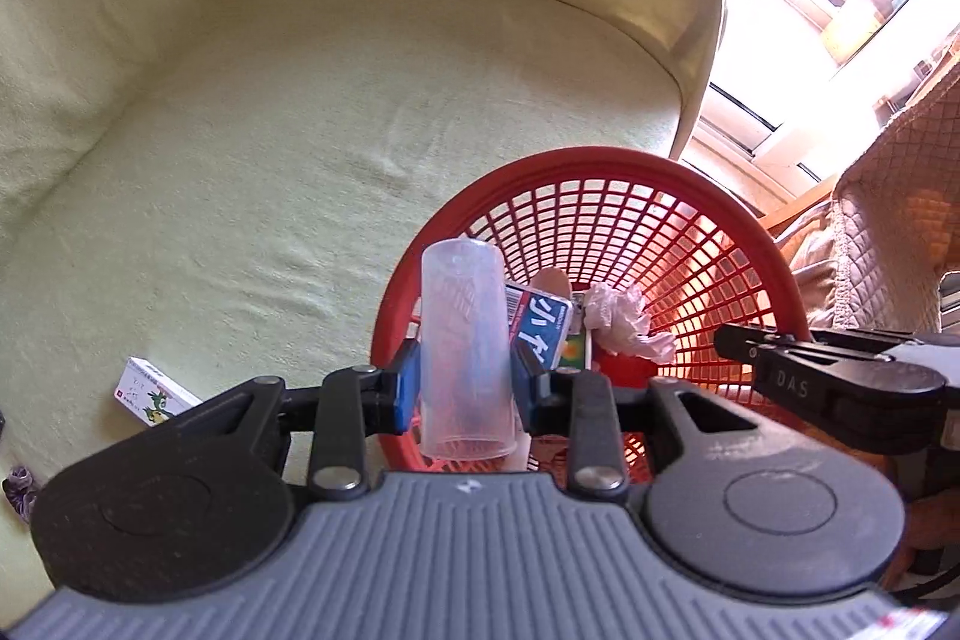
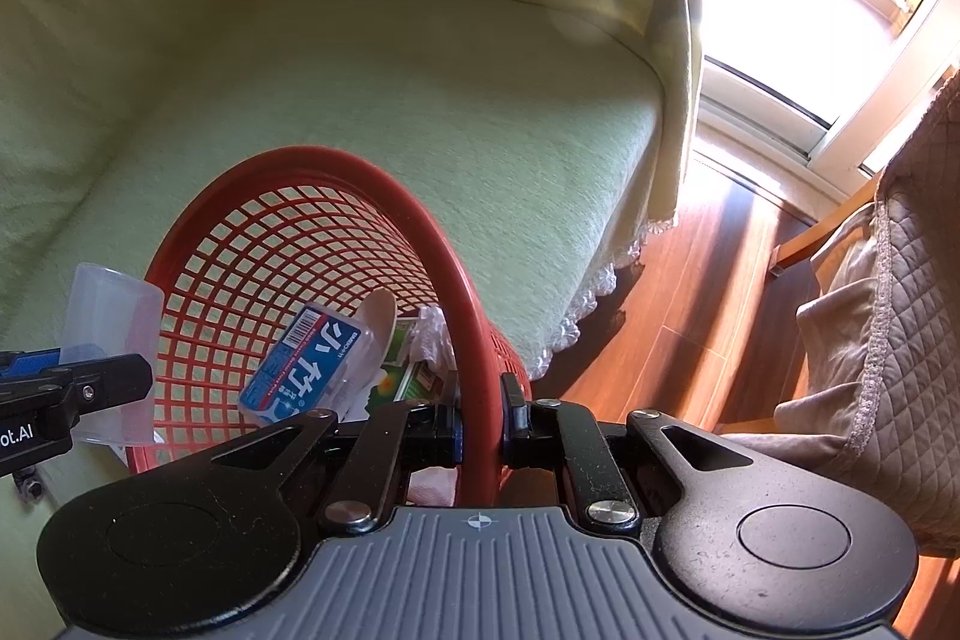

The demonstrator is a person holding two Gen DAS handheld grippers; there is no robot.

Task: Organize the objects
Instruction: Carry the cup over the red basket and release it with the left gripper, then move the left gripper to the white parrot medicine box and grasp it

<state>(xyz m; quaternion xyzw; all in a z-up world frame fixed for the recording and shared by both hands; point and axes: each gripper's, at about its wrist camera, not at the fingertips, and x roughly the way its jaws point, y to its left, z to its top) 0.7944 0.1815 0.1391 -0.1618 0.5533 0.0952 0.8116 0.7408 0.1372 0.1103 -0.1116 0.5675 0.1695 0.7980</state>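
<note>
Between my left gripper's (image 1: 465, 391) blue pads sits a clear plastic cup (image 1: 462, 346), clamped around its middle and held upside down at the near left rim of the red mesh basket (image 1: 606, 172). My right gripper (image 2: 483, 427) is closed on that basket's rim, one finger inside and one outside. Inside the basket lie a blue-labelled box (image 2: 306, 367), a wooden spoon (image 2: 381, 319) and crumpled white paper (image 1: 624, 322). On the pale green sofa cover (image 1: 288, 130), left of my left gripper, lies a small white box (image 1: 153, 394).
</note>
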